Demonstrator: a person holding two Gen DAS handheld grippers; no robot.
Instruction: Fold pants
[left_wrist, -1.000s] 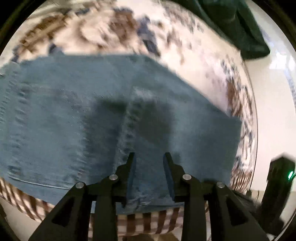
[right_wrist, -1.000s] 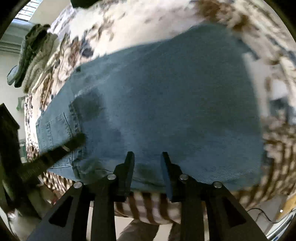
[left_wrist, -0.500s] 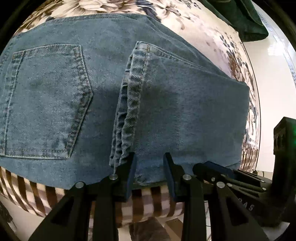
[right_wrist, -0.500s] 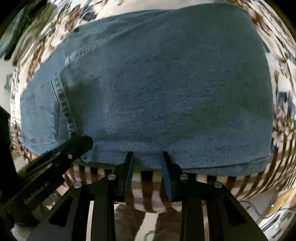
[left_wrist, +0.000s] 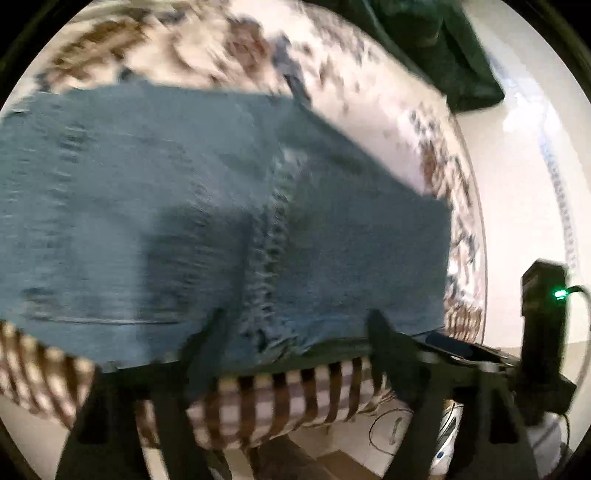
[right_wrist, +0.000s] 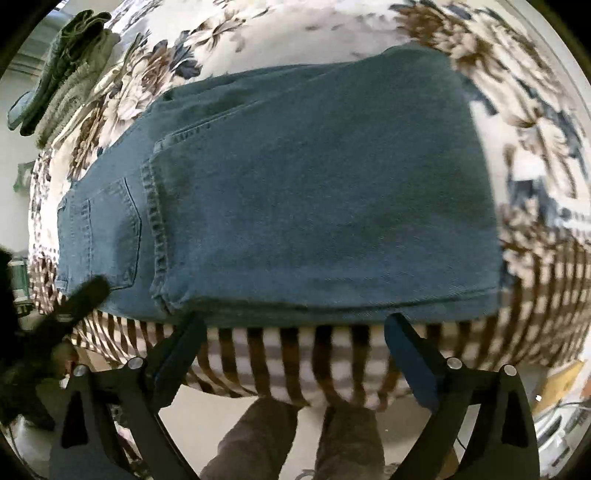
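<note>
Blue jeans (left_wrist: 207, 206) lie folded on a floral bedspread (left_wrist: 207, 48), the leg part laid over the seat, with a back pocket (right_wrist: 110, 236) showing at the left. My left gripper (left_wrist: 295, 334) hangs just above the jeans' near hem. Its jaws are opening wide, and the hem shows between them with neither pad pressing on it. My right gripper (right_wrist: 293, 326) sits just off the near edge of the jeans (right_wrist: 314, 184), over the striped drape. Its jaws are opening too, with nothing between them. This view is blurred.
The bedspread's striped border (right_wrist: 295, 354) hangs over the near edge. Dark green cloth (left_wrist: 424, 40) lies at the far right, and folded green garments (right_wrist: 62, 74) at the far left. The person's legs (right_wrist: 295, 439) stand below on a pale floor, beside cables (left_wrist: 391, 428).
Both grippers went from nearly shut at the jeans' near edge to wide apart. Both have drawn back and up a little from the hem.
</note>
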